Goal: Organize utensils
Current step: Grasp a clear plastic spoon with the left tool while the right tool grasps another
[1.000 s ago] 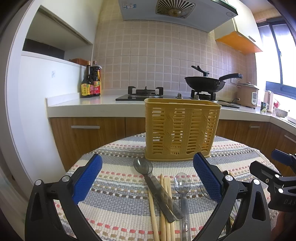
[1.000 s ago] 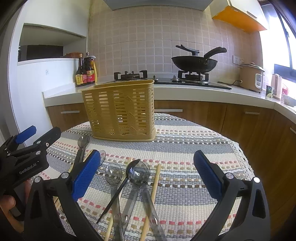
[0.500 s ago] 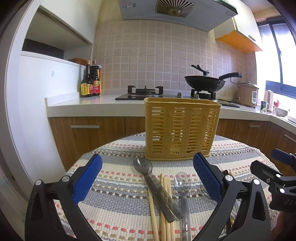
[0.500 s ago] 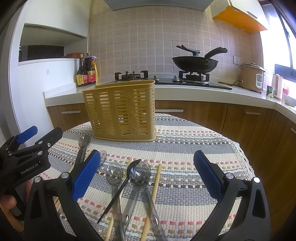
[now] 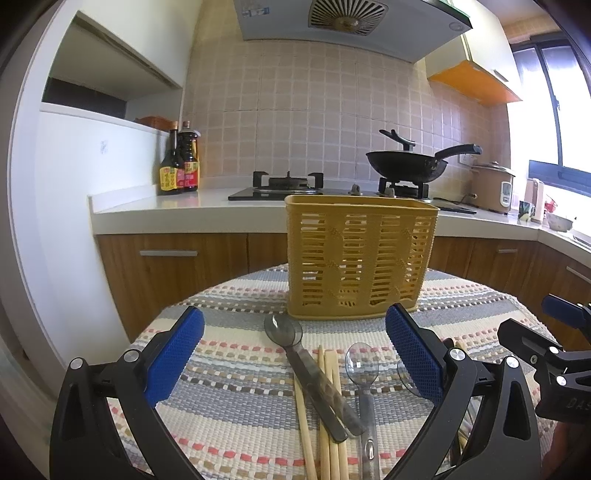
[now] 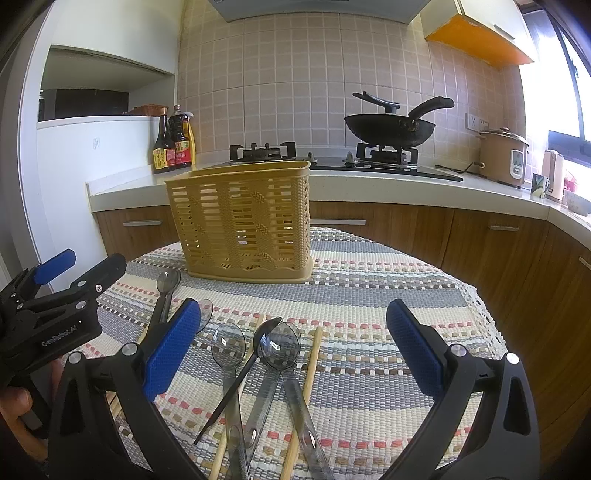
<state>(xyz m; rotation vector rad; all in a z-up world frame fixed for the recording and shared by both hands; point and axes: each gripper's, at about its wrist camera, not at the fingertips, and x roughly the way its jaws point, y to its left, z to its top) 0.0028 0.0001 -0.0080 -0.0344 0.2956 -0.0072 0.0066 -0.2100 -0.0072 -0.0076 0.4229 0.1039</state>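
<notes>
nothing has really moved, both the left gripper point(image 5: 293, 354) and right gripper point(image 6: 293, 343) hang wide open holding nothing, the yellow basket point(image 5: 360, 258) looks empty, and every spoon point(image 6: 280, 347) and chopstick point(image 5: 325, 391) lies on the mat point(image 6: 369, 295).

Spoons point(image 6: 280, 349), chopsticks point(image 5: 330, 398) before yellow basket point(image 6: 243, 221)

A home kitchen: tiled wall, gas hob point(image 5: 286, 183) with wok point(image 5: 406, 165), hood point(image 5: 347, 22), rice cooker point(image 6: 504, 157), wooden cabinets point(image 5: 177, 266).

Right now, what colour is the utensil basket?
Mustard yellow, slatted plastic basket; clearest in the right wrist view.
</notes>
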